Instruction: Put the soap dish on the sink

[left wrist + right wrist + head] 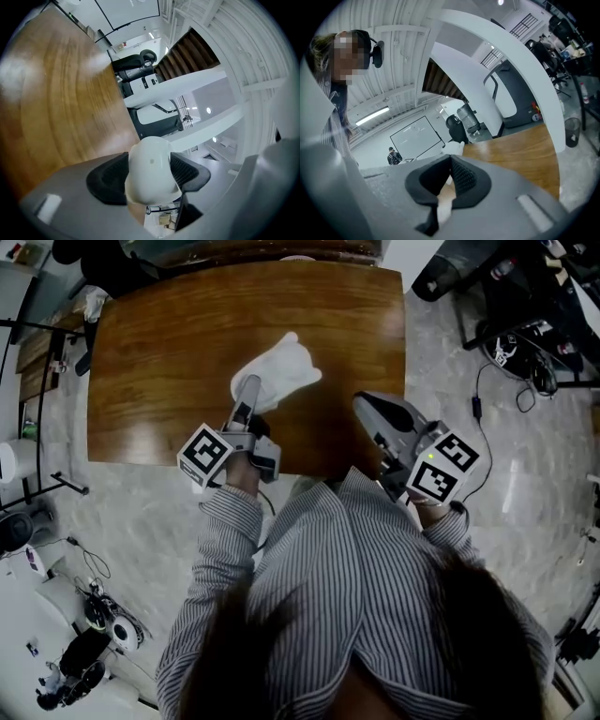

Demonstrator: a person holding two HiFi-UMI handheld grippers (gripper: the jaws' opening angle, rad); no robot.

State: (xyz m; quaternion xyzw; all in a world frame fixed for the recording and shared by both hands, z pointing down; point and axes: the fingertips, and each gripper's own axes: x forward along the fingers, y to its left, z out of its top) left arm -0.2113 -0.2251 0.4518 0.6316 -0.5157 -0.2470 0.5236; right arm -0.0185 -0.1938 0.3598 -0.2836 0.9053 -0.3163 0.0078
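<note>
The white soap dish [280,369] hangs tilted over the middle of the brown wooden table [169,352]. My left gripper [248,390] is shut on its near edge. In the left gripper view the soap dish [151,169] fills the space between the dark pads [105,180]. My right gripper [364,405] hovers over the table's front right part, to the right of the dish and apart from it. Its jaws are closed together with nothing held. In the right gripper view the soap dish [453,148] shows small beyond the closed pads [464,180].
The table's front edge [309,474] runs just ahead of my striped shirt. Marble floor surrounds the table. Cables and black gear [520,348] lie to the right, a stand and small items [37,474] to the left. A dark chair [138,65] stands beyond the far edge.
</note>
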